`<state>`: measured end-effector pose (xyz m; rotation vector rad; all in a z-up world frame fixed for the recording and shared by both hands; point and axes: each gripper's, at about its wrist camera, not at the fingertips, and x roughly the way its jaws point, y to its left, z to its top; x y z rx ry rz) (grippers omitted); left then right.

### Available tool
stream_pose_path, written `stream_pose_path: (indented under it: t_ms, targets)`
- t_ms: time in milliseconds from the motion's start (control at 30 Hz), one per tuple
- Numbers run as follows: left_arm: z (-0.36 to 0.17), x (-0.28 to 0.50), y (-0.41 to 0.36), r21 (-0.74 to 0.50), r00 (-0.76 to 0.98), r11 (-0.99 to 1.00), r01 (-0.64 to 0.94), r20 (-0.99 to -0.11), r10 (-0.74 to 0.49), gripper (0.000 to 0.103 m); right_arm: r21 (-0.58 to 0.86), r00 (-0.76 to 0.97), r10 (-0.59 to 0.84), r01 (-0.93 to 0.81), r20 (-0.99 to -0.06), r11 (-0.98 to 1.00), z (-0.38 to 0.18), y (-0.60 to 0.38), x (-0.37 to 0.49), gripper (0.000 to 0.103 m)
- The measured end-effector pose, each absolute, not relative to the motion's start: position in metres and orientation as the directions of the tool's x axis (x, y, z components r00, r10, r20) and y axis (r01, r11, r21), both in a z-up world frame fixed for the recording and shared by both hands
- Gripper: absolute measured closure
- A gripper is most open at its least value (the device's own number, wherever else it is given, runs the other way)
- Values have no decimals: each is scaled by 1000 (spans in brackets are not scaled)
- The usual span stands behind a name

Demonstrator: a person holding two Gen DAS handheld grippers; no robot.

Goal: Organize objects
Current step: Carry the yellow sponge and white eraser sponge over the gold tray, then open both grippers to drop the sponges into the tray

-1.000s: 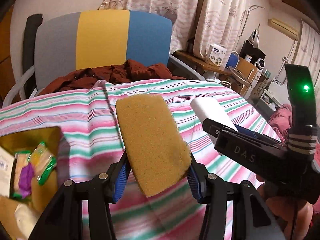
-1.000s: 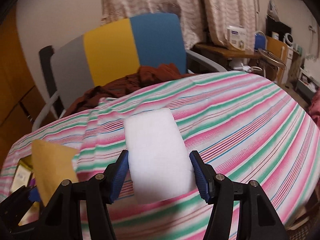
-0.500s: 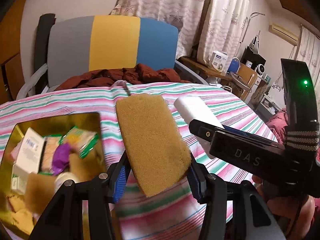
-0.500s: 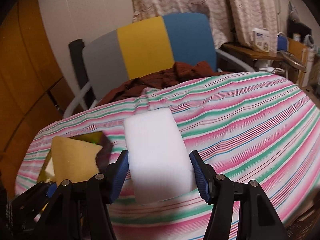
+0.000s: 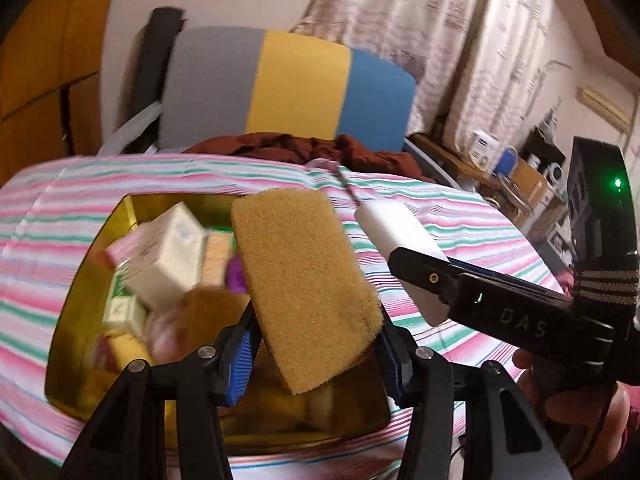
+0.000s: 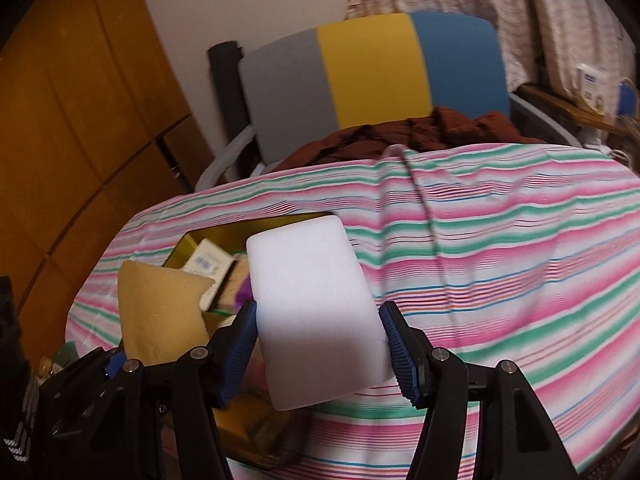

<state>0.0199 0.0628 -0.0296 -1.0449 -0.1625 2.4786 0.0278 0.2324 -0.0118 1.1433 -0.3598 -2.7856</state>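
Left gripper (image 5: 314, 354) clamps tan sponge (image 5: 304, 292) between its blue pads, sponge tilted, raised above gold tin (image 5: 76, 304). Tin sits on striped tablecloth (image 5: 48, 200) and holds a white box (image 5: 168, 256), a purple item, other small packets, blurred. Right gripper (image 5: 416, 270) enters from right, gripping white sponge (image 5: 396, 232). Grey-yellow-blue chair (image 5: 296, 88) behind table.

Two grippers, left (image 5: 314, 354) and right (image 6: 322, 354), one sponge apiece: one yellow-brown sponge (image 5: 304, 292), one white sponge (image 6: 316, 312). One gold tin (image 5: 76, 300) on one striped table (image 6: 500, 264), several small packages inside, too blurred to count. One tricolour chair (image 5: 288, 88) at the far side.
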Motion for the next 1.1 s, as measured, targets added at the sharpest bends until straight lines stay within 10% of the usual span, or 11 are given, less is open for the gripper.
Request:
stream_pose_path:
  t_ms: [833,1100]
  targets:
    - [-73,-4,-29,-260,-546,-932,-253,-756,360,49,307,-635,-256,32,-729,-951,-31,146,-71,36]
    - [-76,-17,-24,-158,-535,-962,-225,-805,257,30,385,-615,-310,12,-725,-923,-35,151,-81,19]
